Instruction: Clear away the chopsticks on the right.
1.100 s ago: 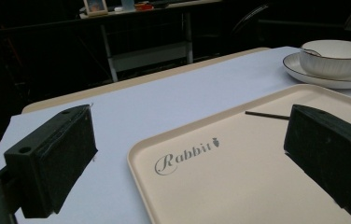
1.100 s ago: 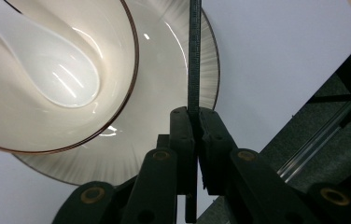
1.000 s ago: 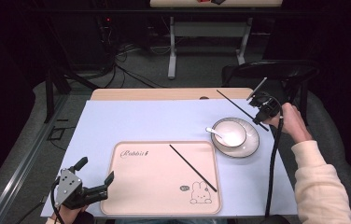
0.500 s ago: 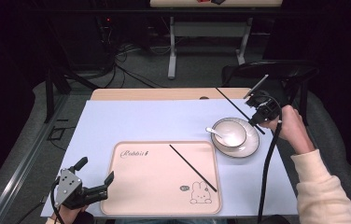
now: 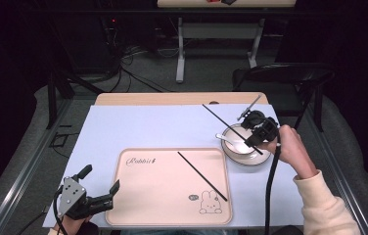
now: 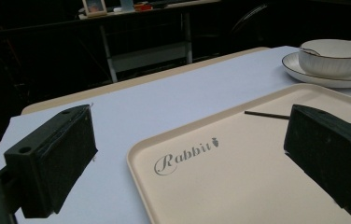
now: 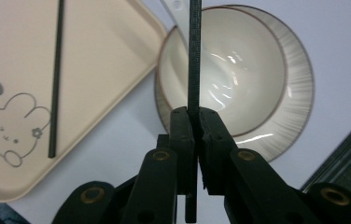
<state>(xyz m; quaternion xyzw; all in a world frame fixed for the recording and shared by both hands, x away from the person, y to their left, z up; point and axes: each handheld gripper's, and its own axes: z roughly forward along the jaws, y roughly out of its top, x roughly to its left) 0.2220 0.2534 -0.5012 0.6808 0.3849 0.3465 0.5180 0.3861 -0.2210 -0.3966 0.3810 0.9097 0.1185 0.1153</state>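
The held chopstick is running out past the top edge in the right gripper view, its tip cut off. The saucer is being clipped at the right edge of the left gripper view. The spoon is lying partly hidden behind the chopstick.

A wooden table carries a pale blue mat, bearing a tray and saucer.

The tray reads "Rabbit" and, by its bunny, "hi~".
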